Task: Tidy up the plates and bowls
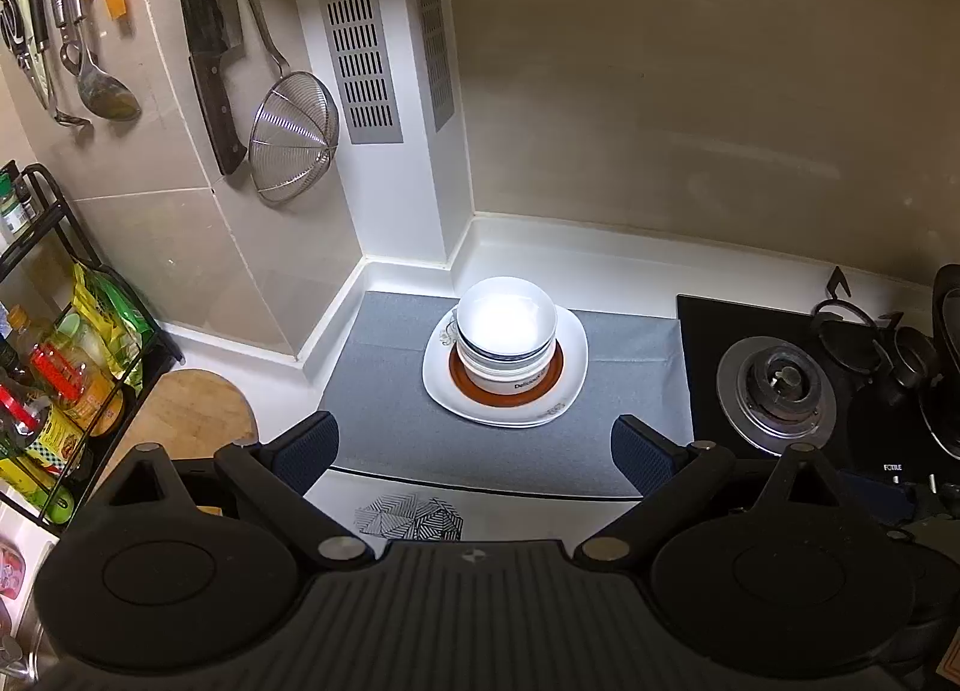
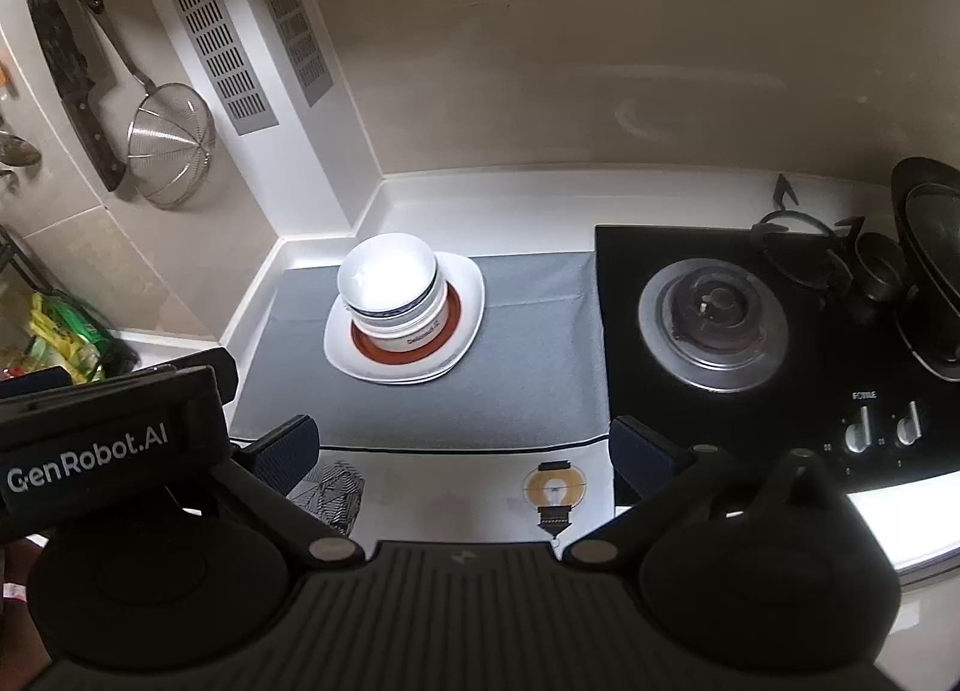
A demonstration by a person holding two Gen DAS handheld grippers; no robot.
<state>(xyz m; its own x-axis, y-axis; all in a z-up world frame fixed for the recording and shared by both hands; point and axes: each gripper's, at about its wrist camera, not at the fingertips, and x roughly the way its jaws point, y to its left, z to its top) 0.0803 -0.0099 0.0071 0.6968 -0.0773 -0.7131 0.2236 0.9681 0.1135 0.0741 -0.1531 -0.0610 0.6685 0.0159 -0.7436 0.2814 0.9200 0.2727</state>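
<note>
On the grey mat point(image 1: 384, 391) covering the white desk point(image 1: 528, 253), at twelve o'clock from both tongs, stands a stack of white bowls point(image 1: 506, 331) nested one in another, the lowest bearing dark lettering on its side. The stack sits on an orange-rimmed plate point(image 1: 555, 376), which rests in turn on a white squarish plate point(image 1: 444, 385) with a small pattern at its edges. The left tongs point(image 1: 474, 451) hang released near the front edge of the mat, jaws spread wide, well apart from the crockery and holding nothing. The right tongs point(image 2: 462, 445) are likewise released and bare, with the stack at about eleven o'clock from them and the other device's casing at nine o'clock. A black gas hob point(image 2: 714, 313) lies at two o'clock of the stack, touching the mat's edge. At ten o'clock on the tiled wall hang a cleaver point(image 1: 207, 42) and a wire strainer point(image 1: 293, 135). A rack of bottles point(image 1: 54, 343) stands far at nine o'clock in the left view.
</note>
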